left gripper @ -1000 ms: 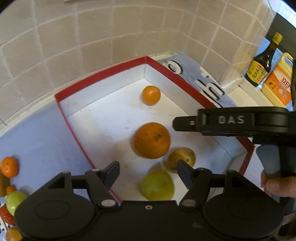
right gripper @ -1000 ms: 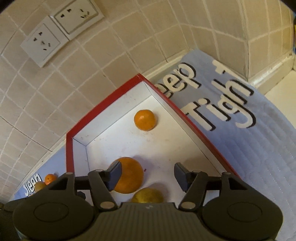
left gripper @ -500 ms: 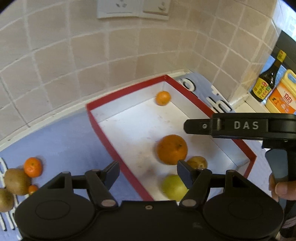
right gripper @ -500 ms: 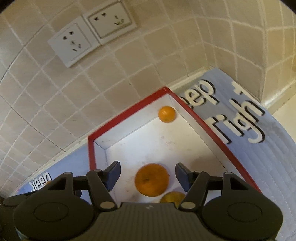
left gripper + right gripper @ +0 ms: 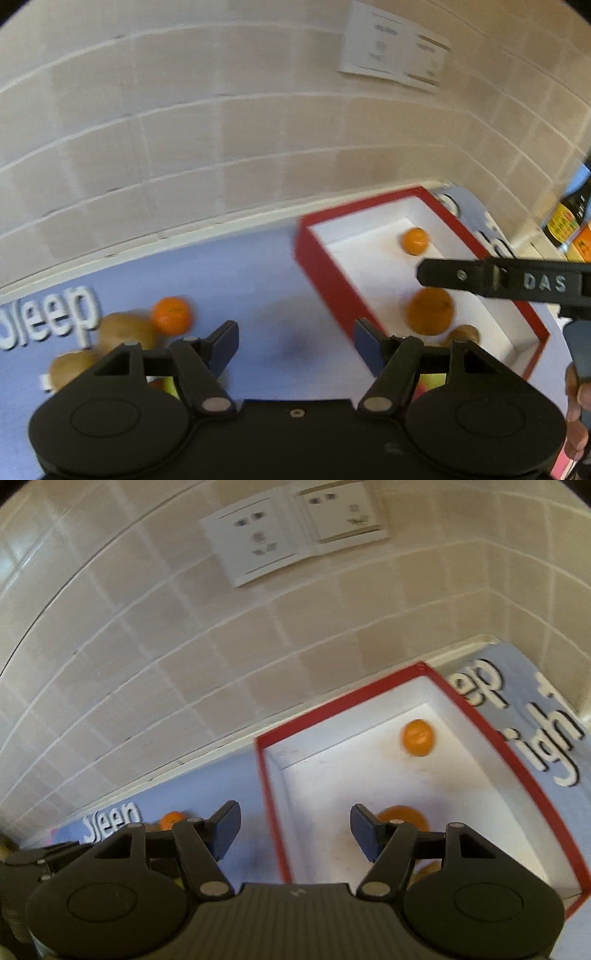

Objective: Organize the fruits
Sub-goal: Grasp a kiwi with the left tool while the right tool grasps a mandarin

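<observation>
Holding nothing, your left tool (image 5: 294, 341) hangs wide above the blue mat (image 5: 258, 288), between the loose fruit and the box (image 5: 325, 273). Your right tool (image 5: 291, 827) gapes empty too, straddling the box's red wall. One small orange (image 5: 415, 240) and a big orange (image 5: 430, 311) lie inside; another orange (image 5: 171, 314) and kiwis (image 5: 122, 332) wait on the mat.
</observation>
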Available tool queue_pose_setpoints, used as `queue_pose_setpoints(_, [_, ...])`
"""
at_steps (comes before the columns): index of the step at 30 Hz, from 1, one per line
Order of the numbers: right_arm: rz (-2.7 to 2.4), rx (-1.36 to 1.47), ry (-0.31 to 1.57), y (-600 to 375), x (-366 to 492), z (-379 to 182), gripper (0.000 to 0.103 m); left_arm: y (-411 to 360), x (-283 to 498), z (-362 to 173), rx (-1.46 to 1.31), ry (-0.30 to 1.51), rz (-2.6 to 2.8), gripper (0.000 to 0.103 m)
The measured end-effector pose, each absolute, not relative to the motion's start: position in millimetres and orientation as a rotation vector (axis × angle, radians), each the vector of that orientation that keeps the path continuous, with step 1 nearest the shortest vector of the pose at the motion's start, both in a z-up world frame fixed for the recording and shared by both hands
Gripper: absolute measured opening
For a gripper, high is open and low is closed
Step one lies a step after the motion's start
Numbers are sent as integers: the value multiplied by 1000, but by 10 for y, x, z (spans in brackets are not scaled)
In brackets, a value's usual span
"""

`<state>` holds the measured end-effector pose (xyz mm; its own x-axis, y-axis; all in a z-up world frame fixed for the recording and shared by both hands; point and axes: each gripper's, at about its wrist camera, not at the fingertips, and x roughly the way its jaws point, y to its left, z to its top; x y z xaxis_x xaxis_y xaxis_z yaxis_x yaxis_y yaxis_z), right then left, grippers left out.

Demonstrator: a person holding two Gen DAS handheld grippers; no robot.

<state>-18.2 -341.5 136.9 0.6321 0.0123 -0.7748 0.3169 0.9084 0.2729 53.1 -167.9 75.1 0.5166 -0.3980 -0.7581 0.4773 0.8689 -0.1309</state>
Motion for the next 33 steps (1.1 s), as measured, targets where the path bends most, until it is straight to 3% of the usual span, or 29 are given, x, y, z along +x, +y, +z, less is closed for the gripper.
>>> queue_pose_setpoints(20, [44,234,1026,-2038,165,942,68,27,1033,533,-90,955,-171,81])
queue_pose_setpoints(33, [81,80,1132,-1665,241,359,66,72,1247,63,-123,1030,-177,81])
